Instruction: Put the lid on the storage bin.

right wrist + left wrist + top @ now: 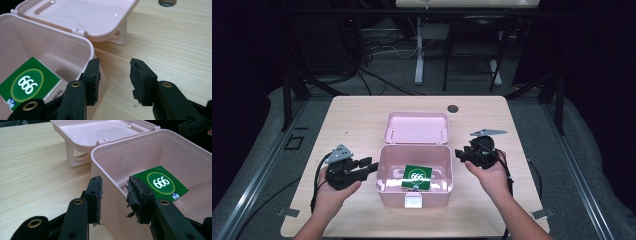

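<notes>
An open pink box [414, 175] sits mid-table toward the near edge, a green pack [417, 177] on its floor and its lid [416, 127] folded back. Your left gripper [113, 195] straddles the box's left wall, jaws part-open and not pressing; your right gripper [115, 77] hangs just off the right wall, jaws apart and empty. Both hands point inward, level. To steady the box, close squarely on the rim.
</notes>
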The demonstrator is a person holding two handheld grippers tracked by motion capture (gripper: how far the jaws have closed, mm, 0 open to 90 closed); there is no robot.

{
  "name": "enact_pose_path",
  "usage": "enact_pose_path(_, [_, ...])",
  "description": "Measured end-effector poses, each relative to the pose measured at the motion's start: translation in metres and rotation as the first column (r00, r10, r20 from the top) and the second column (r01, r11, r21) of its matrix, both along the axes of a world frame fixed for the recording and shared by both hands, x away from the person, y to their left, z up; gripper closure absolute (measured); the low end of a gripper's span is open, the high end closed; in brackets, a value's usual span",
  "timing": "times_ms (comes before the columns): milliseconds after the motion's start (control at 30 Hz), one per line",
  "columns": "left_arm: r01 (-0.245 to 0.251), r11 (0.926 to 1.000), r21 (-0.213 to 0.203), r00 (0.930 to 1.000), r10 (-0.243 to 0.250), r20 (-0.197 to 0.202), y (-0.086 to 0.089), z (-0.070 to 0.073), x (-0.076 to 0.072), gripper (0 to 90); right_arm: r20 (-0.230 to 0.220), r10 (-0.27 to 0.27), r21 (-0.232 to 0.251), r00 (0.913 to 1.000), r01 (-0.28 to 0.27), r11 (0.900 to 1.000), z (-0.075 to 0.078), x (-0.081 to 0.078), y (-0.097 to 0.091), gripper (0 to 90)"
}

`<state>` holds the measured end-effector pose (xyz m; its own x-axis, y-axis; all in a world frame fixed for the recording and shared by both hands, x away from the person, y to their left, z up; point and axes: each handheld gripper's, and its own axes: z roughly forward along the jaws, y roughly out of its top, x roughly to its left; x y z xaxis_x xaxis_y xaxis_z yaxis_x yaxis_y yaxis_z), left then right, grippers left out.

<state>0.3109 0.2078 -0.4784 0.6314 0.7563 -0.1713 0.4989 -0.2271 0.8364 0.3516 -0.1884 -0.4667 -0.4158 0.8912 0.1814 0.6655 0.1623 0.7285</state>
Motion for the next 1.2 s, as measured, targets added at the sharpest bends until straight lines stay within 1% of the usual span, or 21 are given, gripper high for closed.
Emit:
enact_pose_path(33, [0.000,1.0000,0.000,1.0000,0.000,0.000,0.000,0.000,0.000,63.5,0.000,0.000,0.000,1.0000,0.000,1.0000,0.000,0.000,0.000,59.6])
enact_pose_path(67, [-0.006,1.0000,-0.005,0.9999,0.006,-0.012,-0.002,-0.001,0.003,64.0,-0.002,0.007,-0.004,1.0000,-0.007,1.0000,0.002,0.005,0.004,59.5])
enact_pose_path(100, [-0.005,1.0000,-0.005,0.9998,0.005,-0.018,-0.004,-0.002,0.004,65.3,-0.001,0.008,-0.006,1.0000,-0.008,1.0000,0.003,0.006,0.006,59.3])
enact_pose_path(133, [-0.004,1.0000,0.001,0.9997,0.004,-0.022,-0.005,-0.002,0.004,65.6,-0.003,0.008,-0.011,1.0000,-0.008,0.9999,0.004,0.009,0.008,59.2])
enact_pose_path(200, [-0.011,0.9999,0.004,0.9998,0.011,-0.019,-0.007,-0.003,0.004,64.8,-0.008,0.008,-0.021,0.9999,-0.008,0.9997,0.005,0.013,0.011,59.1])
enact_pose_path(233, [-0.024,0.9996,0.013,0.9997,0.024,-0.003,-0.008,-0.004,0.001,64.4,-0.009,0.008,-0.029,0.9999,-0.008,0.9996,0.006,0.016,0.013,58.9])
enact_pose_path(267, [-0.027,0.9994,0.020,0.9996,0.027,0.009,-0.009,-0.005,-0.002,64.2,-0.008,0.004,-0.030,1.0000,-0.004,0.9995,0.006,0.018,0.014,58.7])
enact_pose_path(300, [-0.027,0.9994,0.020,0.9996,0.027,0.009,-0.009,-0.005,-0.002,64.4,-0.009,0.001,-0.029,1.0000,-0.001,0.9996,0.007,0.020,0.015,58.6])
enact_pose_path(333, [-0.022,0.9992,0.033,0.9997,0.021,0.015,-0.011,-0.005,-0.004,65.3,-0.012,-0.003,-0.030,0.9999,0.003,0.9995,0.008,0.023,0.016,58.5])
enact_pose_path(400, [-0.009,0.9994,0.034,0.9999,0.009,0.013,-0.013,-0.006,-0.005,68.0,-0.020,-0.010,-0.027,0.9998,0.009,0.9996,0.009,0.028,0.018,58.6])
enact_pose_path(433, [-0.003,0.9993,0.036,1.0000,0.003,0.008,-0.015,-0.007,-0.006,69.0,-0.027,-0.012,-0.033,0.9996,0.011,0.9994,0.009,0.029,0.018,58.6])
enact_pose_path(533, [-0.005,0.9991,0.041,0.9998,0.004,0.020,-0.016,-0.008,-0.006,69.8,-0.024,-0.027,-0.030,0.9994,0.026,0.9992,0.012,0.037,0.020,58.6])
enact_pose_path(700, [0.002,0.9991,0.043,0.9993,-0.004,0.037,-0.015,-0.006,-0.007,73.1,-0.031,-0.049,-0.031,0.9983,0.048,0.9984,0.016,0.049,0.020,58.7])
enact_pose_path(800, [0.005,0.9992,0.041,0.9992,-0.006,0.039,-0.014,-0.006,-0.007,74.5,-0.039,-0.063,-0.035,0.9973,0.062,0.9975,0.018,0.057,0.021,58.7])
enact_pose_path(867, [0.005,0.9992,0.040,0.9992,-0.007,0.039,-0.014,-0.006,-0.007,74.6,-0.055,-0.069,-0.035,0.9961,0.068,0.9971,0.018,0.062,0.021,59.2])
enact_pose_path(933, [0.005,0.9992,0.040,0.9993,-0.006,0.038,-0.014,-0.006,-0.007,74.6,-0.062,-0.075,-0.039,0.9953,0.073,0.9966,0.019,0.067,0.023,59.9])
enact_pose_path(967, [0.005,0.9992,0.039,0.9993,-0.007,0.037,-0.014,-0.006,-0.007,74.7,-0.059,-0.080,-0.032,0.9951,0.078,0.9964,0.020,0.068,0.023,60.1])
enact_pose_path(1033, [0.006,0.9993,0.038,0.9993,-0.007,0.037,-0.014,-0.006,-0.007,74.7,-0.060,-0.078,-0.047,0.9951,0.075,0.9961,0.021,0.072,0.025,60.1])
enact_pose_path(1067, [0.007,0.9993,0.038,0.9993,-0.008,0.038,-0.014,-0.006,-0.007,74.7,-0.068,-0.085,-0.047,0.9941,0.082,0.9956,0.022,0.073,0.027,60.2])
enact_pose_path(1167, [0.009,0.9992,0.038,0.9992,-0.010,0.038,-0.013,-0.006,-0.007,74.6,-0.073,-0.090,-0.053,0.9933,0.086,0.9948,0.024,0.080,0.031,61.5])
enact_pose_path(1200, [0.012,0.9991,0.040,0.9992,-0.013,0.038,-0.013,-0.006,-0.007,74.6,-0.065,-0.089,-0.050,0.9939,0.086,0.9951,0.024,0.082,0.031,61.8])
